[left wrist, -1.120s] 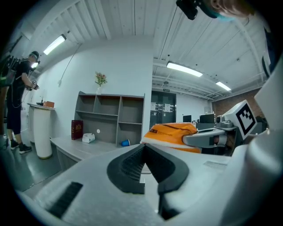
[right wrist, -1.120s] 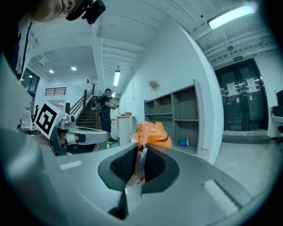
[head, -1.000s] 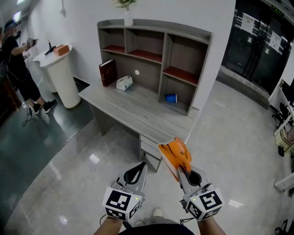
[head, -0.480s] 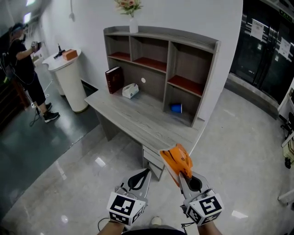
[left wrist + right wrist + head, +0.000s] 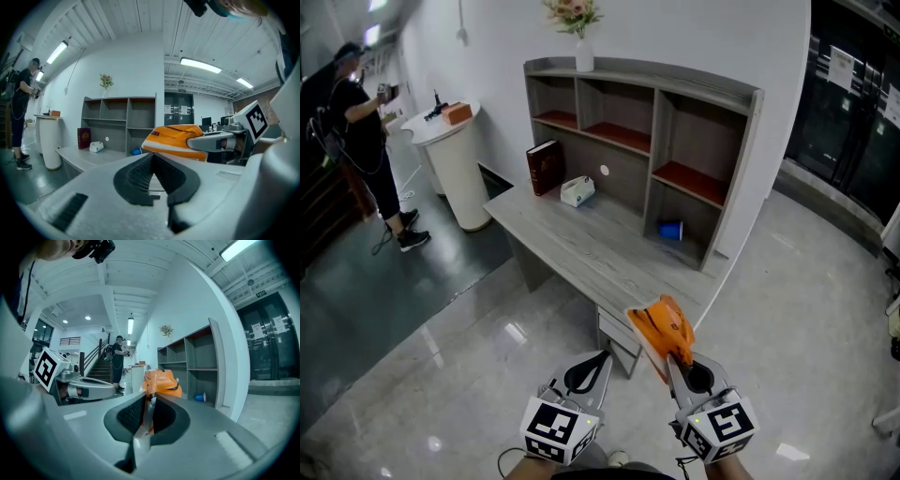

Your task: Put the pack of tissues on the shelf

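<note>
An orange pack of tissues (image 5: 659, 328) hangs in the air in front of the desk, and my right gripper (image 5: 674, 357) is shut on its near edge. In the right gripper view the pack (image 5: 161, 380) sticks out just past the closed jaws (image 5: 149, 398). My left gripper (image 5: 592, 362) is beside it on the left, shut with nothing in it; its closed tips (image 5: 152, 155) point at the desk, with the pack (image 5: 171, 140) up to their right. The grey shelf unit (image 5: 652, 122) with several open compartments stands on the grey desk (image 5: 581, 248) ahead.
On the desk are a dark red book (image 5: 546, 167), a white box (image 5: 577, 191) and a blue cup (image 5: 671, 230). A vase of flowers (image 5: 583, 47) tops the shelf. A white pedestal (image 5: 464, 178) and a person (image 5: 361, 141) stand at the left. Drawers (image 5: 614, 333) hang under the desk.
The shelf and desk have drifted right and slightly down in the head view. Both grippers stay low in the frame, and the right one still holds the orange pack.
</note>
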The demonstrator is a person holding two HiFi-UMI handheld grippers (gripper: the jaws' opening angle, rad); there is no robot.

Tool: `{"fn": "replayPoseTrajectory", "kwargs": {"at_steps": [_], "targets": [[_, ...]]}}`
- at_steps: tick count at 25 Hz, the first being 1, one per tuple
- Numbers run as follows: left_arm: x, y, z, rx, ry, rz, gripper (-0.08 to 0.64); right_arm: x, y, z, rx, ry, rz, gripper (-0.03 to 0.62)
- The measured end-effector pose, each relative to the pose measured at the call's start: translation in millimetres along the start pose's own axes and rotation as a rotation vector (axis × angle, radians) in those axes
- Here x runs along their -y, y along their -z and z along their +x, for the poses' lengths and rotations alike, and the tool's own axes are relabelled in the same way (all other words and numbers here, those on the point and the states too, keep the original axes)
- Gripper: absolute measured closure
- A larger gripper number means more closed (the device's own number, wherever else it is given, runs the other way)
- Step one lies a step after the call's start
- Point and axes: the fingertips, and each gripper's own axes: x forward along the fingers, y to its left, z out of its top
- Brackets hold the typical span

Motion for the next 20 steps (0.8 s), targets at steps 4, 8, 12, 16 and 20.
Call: {"fn": "replayPoseTrajectory", "kwargs": {"at_steps": [4, 8, 12, 16, 20], "targets": [[-15, -6, 7, 0.004, -0.018, 0.001, 0.570, 2, -4, 15, 0.001, -0.014, 0.001, 0.586], [-32, -12, 22, 0.017, -0.010, 0.005, 0.569, 9, -10, 33, 0.009, -0.005, -0.003, 0.586], [-53, -20, 35, 0.020, 0.012, 0.019, 0.571, 17, -17, 57, 0.010, 0.023, -0.009, 0.586], [-79, -28, 51, 0.024, 0.039, 0.016, 0.571, 23, -26, 85, 0.006, 0.048, -0.021, 0.586], [-104, -39, 69, 0.027, 0.074, 0.024, 0.571, 27, -38, 115, 0.004, 0.068, -0.031, 0.586]]}}
